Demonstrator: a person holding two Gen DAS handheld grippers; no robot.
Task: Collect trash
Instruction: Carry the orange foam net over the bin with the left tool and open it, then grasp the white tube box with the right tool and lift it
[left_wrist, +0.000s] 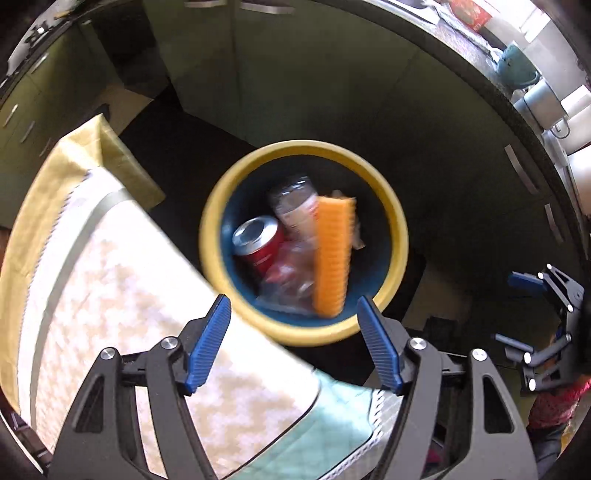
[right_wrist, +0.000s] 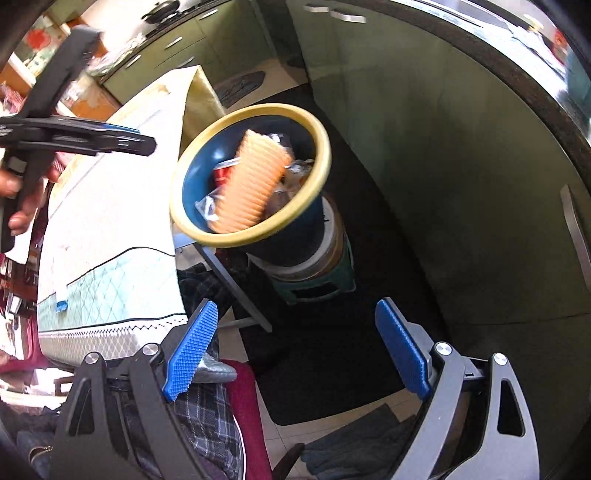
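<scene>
A blue bin with a yellow rim (left_wrist: 397, 221) stands beside the table; it also shows in the right wrist view (right_wrist: 325, 162). Inside lie an orange ridged piece (left_wrist: 332, 254), a red can (left_wrist: 258, 240), a clear plastic bottle (left_wrist: 295, 203) and crumpled clear plastic. The orange piece (right_wrist: 251, 184) looks blurred, just over the rim. My left gripper (left_wrist: 293, 306) is open and empty above the bin's near rim. My right gripper (right_wrist: 295, 314) is open and empty, off to the bin's right; it also shows in the left wrist view (left_wrist: 532, 288).
A table with a pale patterned cloth (left_wrist: 129, 288) and a yellow cloth edge (left_wrist: 110, 147) lies left of the bin. Green cabinets (right_wrist: 443, 184) curve behind. The bin rests on a stool (right_wrist: 317, 280) over a dark mat (right_wrist: 332, 369). A counter holds a teal pot (left_wrist: 517, 62).
</scene>
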